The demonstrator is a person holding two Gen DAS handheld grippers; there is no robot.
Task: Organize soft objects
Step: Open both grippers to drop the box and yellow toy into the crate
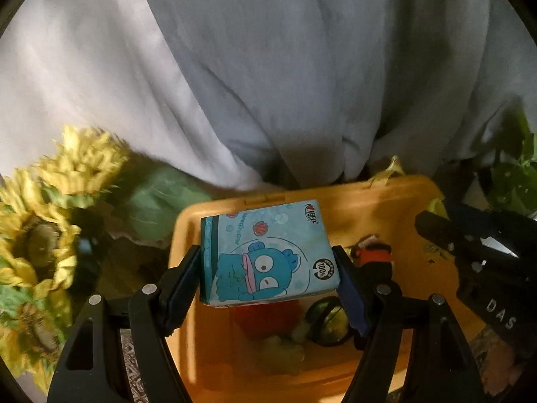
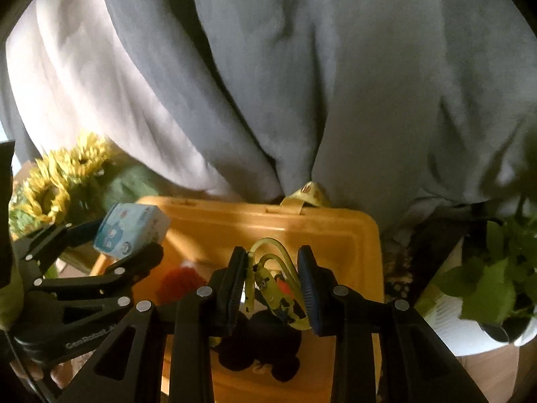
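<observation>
Materials and finish recorded. Tissue pack point(image 1: 268, 252): thin printed plastic wrap, smooth, slight sheen. Yellow bin point(image 1: 396, 201): moulded plastic, smooth, semi-matt. Left gripper point(image 1: 268, 275): matt black plastic, bright round metal rivets; fingers point(image 1: 350, 288) faced with blue ribbed pads. Right gripper point(image 2: 273, 285): same matt black plastic and rivets. Yellow pouch point(image 2: 278, 288): translucent soft plastic, glossy, printed. Curtain point(image 1: 268, 67): grey-white woven cloth, matt, folded. Sunflowers point(image 1: 43, 228): fabric petals, matt, frayed-looking. Red item point(image 2: 181, 282) in the bin: fuzzy, knit-like cloth. Dark plush point(image 2: 261, 346): matt, soft pile.
</observation>
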